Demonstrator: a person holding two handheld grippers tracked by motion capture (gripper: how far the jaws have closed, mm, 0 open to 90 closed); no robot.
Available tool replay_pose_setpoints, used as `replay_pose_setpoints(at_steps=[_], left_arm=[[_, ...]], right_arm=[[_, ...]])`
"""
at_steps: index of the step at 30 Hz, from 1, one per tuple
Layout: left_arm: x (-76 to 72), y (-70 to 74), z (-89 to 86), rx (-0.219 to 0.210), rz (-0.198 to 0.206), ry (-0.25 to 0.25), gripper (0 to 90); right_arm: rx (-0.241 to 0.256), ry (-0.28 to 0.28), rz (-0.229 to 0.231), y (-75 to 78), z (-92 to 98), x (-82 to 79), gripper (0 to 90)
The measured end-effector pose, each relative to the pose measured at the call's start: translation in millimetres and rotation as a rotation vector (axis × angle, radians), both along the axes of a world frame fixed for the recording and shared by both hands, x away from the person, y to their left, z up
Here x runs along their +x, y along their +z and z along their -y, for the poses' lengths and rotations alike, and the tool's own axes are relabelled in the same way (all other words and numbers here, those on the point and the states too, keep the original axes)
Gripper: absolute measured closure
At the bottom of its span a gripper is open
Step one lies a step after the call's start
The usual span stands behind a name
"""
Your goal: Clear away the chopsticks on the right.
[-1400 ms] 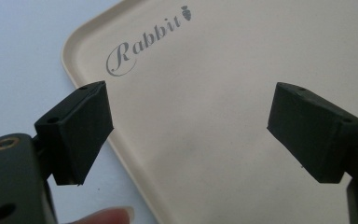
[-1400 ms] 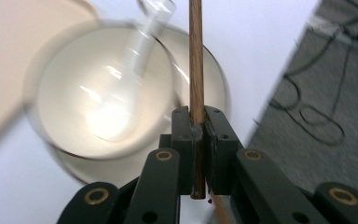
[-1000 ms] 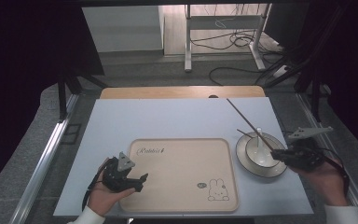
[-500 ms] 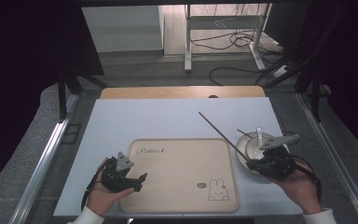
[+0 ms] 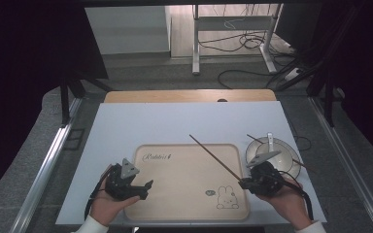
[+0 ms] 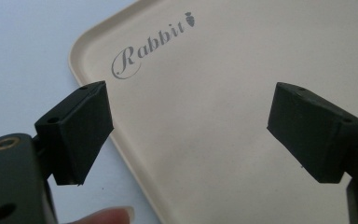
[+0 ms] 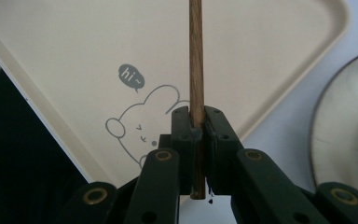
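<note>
Pale surface [image 5: 141, 126] carries beige tray [image 5: 184, 170] printed "Rabbit" with a bunny drawing. Just right of tray: round bowl [image 5: 284, 158], a utensil [image 5: 270, 141] lying in it. Left gripper [image 5: 143, 187] over tray's near-left edge, jaws spread wide, nothing between. Right gripper [image 5: 245, 183] at tray's near-right corner, jaws pinching wooden chopstick [image 5: 216, 158], which slants up-left above tray.
</note>
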State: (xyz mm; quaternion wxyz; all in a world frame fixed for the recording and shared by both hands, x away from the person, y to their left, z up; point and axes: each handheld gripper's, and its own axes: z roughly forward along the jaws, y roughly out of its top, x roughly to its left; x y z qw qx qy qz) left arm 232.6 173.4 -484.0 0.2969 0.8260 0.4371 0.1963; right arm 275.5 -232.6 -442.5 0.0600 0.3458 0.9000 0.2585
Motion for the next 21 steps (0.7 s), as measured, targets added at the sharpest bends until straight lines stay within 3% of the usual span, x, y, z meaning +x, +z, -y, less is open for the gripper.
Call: replay_pose_setpoints(at_steps=[9,10,11,12,21], left_arm=[[0.1,-1.1,-1.2,0.003,-0.003,0.002,13.9],[-0.1,-1.1,-0.7,0.001,-0.004,0.002,13.9],[-0.4,-0.8,-0.4,0.002,-0.003,0.001,13.9],[-1.0,-0.7,0.4,-0.001,0.000,0.002,13.9],[-0.8,-1.8,-0.9,0.000,-0.004,0.003,13.9]], right_arm=[[-0.079,0.004,-0.056,-25.9,-23.5,7.0,82.8],[-0.106,0.016,-0.070,-33.6,-29.5,8.5,82.8],[-0.106,0.016,-0.070,-33.6,-29.5,8.5,82.8],[-0.137,0.026,-0.069,-38.7,-35.4,7.7,82.8],[-0.194,0.055,-0.047,-47.1,-44.2,4.2,82.0]])
